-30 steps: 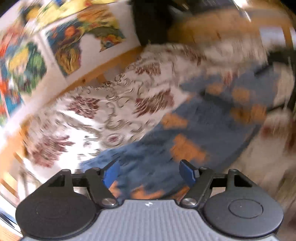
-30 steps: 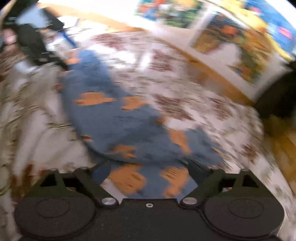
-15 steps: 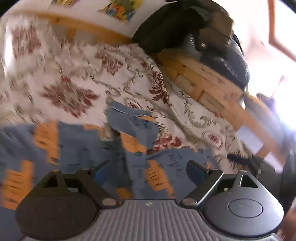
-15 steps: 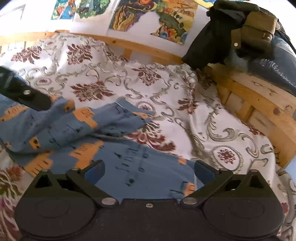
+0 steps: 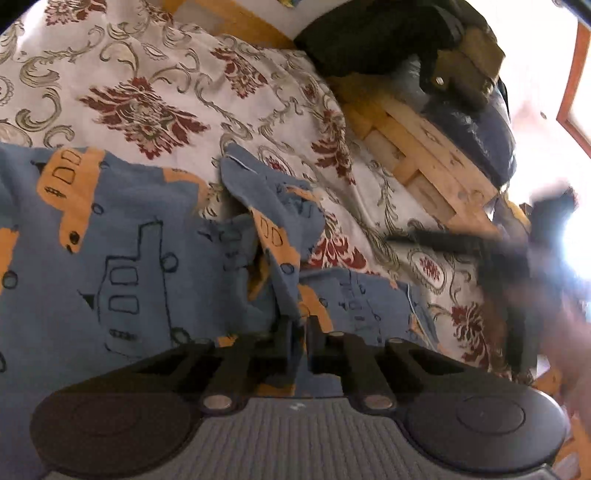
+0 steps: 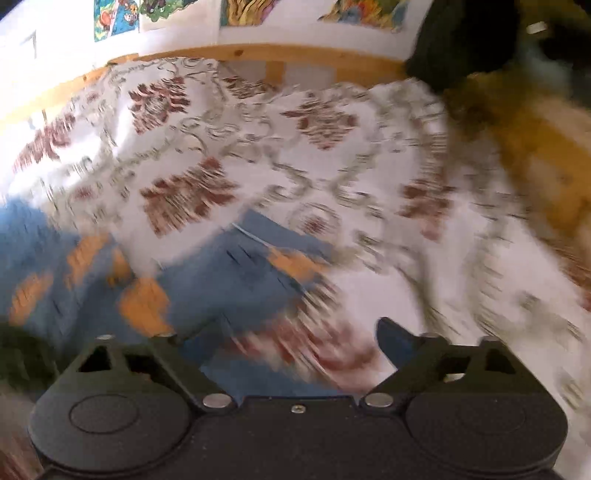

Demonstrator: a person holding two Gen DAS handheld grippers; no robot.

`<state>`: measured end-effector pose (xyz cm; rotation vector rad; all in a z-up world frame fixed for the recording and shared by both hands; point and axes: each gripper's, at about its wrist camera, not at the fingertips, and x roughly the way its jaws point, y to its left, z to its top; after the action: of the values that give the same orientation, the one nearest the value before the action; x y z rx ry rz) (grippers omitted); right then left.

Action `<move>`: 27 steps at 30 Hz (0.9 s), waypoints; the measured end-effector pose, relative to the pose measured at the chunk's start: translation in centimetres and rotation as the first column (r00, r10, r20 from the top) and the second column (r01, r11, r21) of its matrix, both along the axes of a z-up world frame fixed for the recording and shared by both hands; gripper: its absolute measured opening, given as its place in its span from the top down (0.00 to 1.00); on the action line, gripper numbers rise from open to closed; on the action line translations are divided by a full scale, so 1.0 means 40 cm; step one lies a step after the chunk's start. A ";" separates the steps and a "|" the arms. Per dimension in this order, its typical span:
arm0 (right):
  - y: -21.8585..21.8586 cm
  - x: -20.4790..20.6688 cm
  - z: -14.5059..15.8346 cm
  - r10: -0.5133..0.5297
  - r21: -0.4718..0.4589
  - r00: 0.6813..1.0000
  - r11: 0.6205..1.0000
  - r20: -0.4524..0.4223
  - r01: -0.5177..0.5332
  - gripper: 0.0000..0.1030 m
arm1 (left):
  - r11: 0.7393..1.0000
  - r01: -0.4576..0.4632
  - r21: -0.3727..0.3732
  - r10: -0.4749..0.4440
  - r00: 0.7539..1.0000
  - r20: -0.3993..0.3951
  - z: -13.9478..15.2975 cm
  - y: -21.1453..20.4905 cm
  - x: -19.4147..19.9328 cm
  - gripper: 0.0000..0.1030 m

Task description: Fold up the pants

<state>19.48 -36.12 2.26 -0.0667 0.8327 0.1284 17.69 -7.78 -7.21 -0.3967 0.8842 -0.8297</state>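
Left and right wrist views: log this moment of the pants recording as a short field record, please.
surface: floral bedspread on a wooden bed frame
garment: blue pants with orange vehicle print, rumpled, not yet folded
left tongs: shut on a raised ridge of the pants
right tongs: open, holding nothing, over the bedspread beside the pants
right view quality: motion-blurred
background: dark bags at the bed's edge; colourful pictures on the wall

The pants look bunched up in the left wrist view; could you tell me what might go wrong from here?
The left tongs are shut on a thin ridge of the pants, so the cloth may slip out when pulled. A leg end lies crumpled on the bedspread and could get folded in unevenly. The right tongs are open and badly blurred, so they may miss their grip.
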 end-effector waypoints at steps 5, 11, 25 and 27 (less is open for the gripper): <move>0.104 0.209 0.018 0.086 0.156 0.988 0.986 -0.130 -0.065 0.47 | 1.000 0.016 0.008 -0.016 1.000 -0.027 -0.027 -0.012 0.001 0.93; 0.273 0.347 -0.033 0.175 -0.005 0.945 0.983 -0.276 -0.184 0.48 | 1.000 -0.001 -0.023 -0.001 0.997 -0.079 -0.053 0.005 0.015 0.93; 0.293 0.392 -0.116 0.019 -0.171 0.959 0.983 -0.284 -0.070 0.96 | 1.000 0.009 -0.007 -0.009 0.998 -0.057 -0.045 -0.001 0.009 0.93; 0.268 0.380 -0.094 0.000 -0.124 0.968 0.992 -0.250 -0.032 0.99 | 1.000 0.014 0.002 -0.013 0.999 -0.048 -0.041 -0.003 0.007 0.94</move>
<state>34.68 -25.39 -1.50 -0.1796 1.0920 0.0997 17.97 -7.89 -8.84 -0.4102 0.9327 -0.8344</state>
